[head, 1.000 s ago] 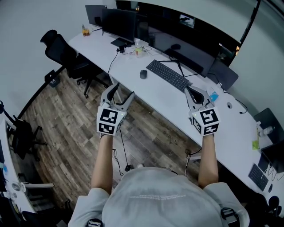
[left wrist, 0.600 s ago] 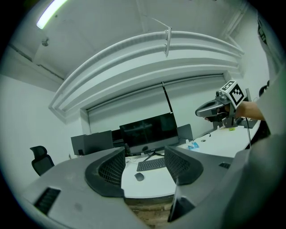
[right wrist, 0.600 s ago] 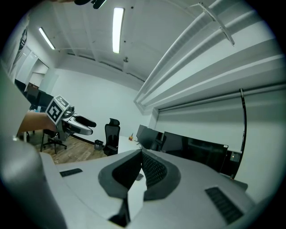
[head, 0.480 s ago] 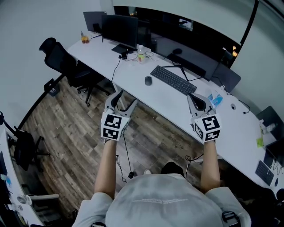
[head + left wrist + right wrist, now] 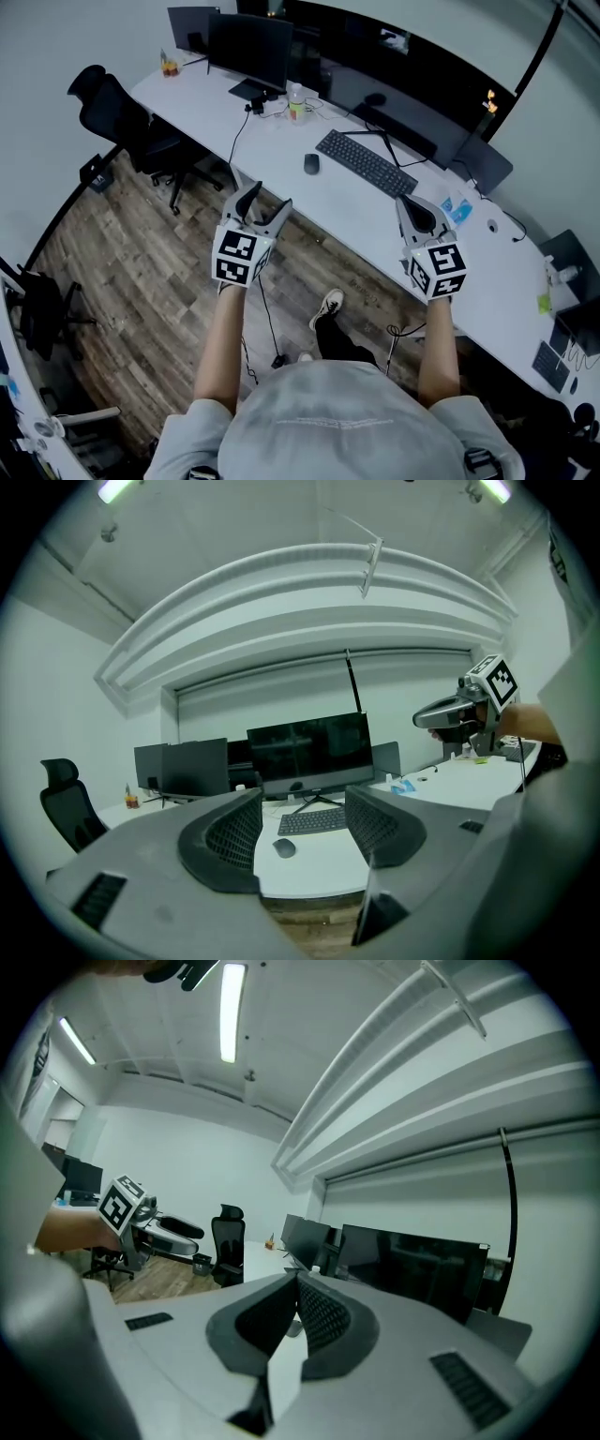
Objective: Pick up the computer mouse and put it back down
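Observation:
The dark computer mouse (image 5: 311, 163) lies on the long white desk (image 5: 272, 155), just left of a black keyboard (image 5: 366, 162). In the left gripper view the mouse (image 5: 284, 847) shows between the jaws, still far ahead. My left gripper (image 5: 265, 194) is open and empty, held over the floor just short of the desk's front edge. My right gripper (image 5: 410, 202) hangs over the desk's front edge, right of the keyboard. Its jaws meet at the tips (image 5: 295, 1283) with nothing between them.
Dark monitors (image 5: 248, 42) line the back of the desk, with a bottle (image 5: 297, 103) and cables near them. A black office chair (image 5: 112, 112) stands at the desk's left end. The person's shoe (image 5: 326, 306) shows on the wooden floor below.
Both grippers have come closer to the desk and a little lower. The person has stepped forward, and a shoe now shows on the floor. The mouse has not moved.

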{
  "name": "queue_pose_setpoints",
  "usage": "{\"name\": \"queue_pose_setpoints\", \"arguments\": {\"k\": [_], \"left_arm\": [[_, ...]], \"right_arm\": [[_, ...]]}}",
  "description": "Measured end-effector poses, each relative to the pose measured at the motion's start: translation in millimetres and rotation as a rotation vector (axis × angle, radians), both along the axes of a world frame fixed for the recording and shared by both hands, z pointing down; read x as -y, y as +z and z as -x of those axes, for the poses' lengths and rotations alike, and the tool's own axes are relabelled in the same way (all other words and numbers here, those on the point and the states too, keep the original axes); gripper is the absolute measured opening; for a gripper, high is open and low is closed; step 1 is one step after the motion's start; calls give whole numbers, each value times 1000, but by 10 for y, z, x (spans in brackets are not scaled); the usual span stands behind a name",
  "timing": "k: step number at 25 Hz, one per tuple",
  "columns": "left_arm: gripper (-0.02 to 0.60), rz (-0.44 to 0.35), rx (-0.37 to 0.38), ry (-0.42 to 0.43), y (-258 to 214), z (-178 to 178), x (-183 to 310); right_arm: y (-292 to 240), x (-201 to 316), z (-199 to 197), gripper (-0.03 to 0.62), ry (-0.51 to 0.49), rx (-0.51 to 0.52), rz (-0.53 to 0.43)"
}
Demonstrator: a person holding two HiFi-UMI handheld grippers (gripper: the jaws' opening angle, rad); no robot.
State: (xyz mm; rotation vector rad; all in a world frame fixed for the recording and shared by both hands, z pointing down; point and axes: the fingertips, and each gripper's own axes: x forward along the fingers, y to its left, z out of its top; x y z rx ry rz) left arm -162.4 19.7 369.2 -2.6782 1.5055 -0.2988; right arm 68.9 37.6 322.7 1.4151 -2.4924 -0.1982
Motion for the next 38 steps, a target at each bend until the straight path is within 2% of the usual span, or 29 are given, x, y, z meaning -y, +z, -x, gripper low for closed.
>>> {"name": "queue_pose_setpoints", "arguments": {"k": [6, 13, 19, 28, 31, 38], "left_arm": [[264, 42, 6, 15, 196, -80, 490], [264, 89, 12, 29, 359, -215, 1355], [270, 165, 4, 69, 721, -437, 2070], [276, 354, -1, 42, 1573, -724, 2874], [278, 433, -17, 34, 1877, -828, 2993], [289, 561, -26, -27, 2591, -919, 3320]], "right_arm": [[221, 484, -43, 1, 1, -24, 40], [444, 1315, -136, 2, 8, -38, 75], [697, 1981, -270, 0, 22, -20, 133], [1254, 2626, -361, 0, 9, 15, 259], [1507, 2707, -354, 2, 9, 17, 319], [1966, 2866, -376, 2, 53, 29, 416]]}}
